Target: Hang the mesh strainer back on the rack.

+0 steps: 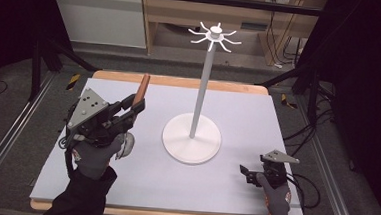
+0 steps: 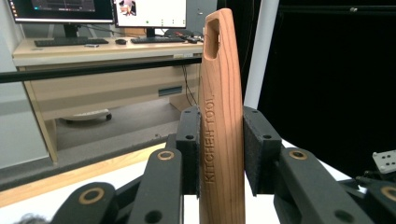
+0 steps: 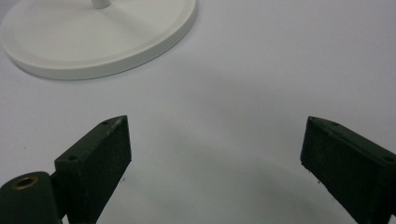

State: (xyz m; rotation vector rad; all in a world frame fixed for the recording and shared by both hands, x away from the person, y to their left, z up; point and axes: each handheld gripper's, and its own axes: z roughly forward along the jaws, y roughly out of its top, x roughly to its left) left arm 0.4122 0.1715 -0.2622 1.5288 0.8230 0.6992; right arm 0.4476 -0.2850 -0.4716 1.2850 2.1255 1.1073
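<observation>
My left gripper is shut on a wooden kitchen tool, raised above the table's left side. In the left gripper view the wooden handle, stamped "KITCHEN TOOL" and with a hanging slot near its tip, stands upright between the two black pads. A white stand with a round base, a tall pole and hooks at its top occupies the table's middle. My right gripper rests low at the front right, open, with bare mat between its pads. The stand's base lies ahead of it.
A pale grey mat covers the wooden table. The tool's rounded lower end hangs by my left hand. A desk with monitors stands beyond the table. Dark frame rails run along both sides.
</observation>
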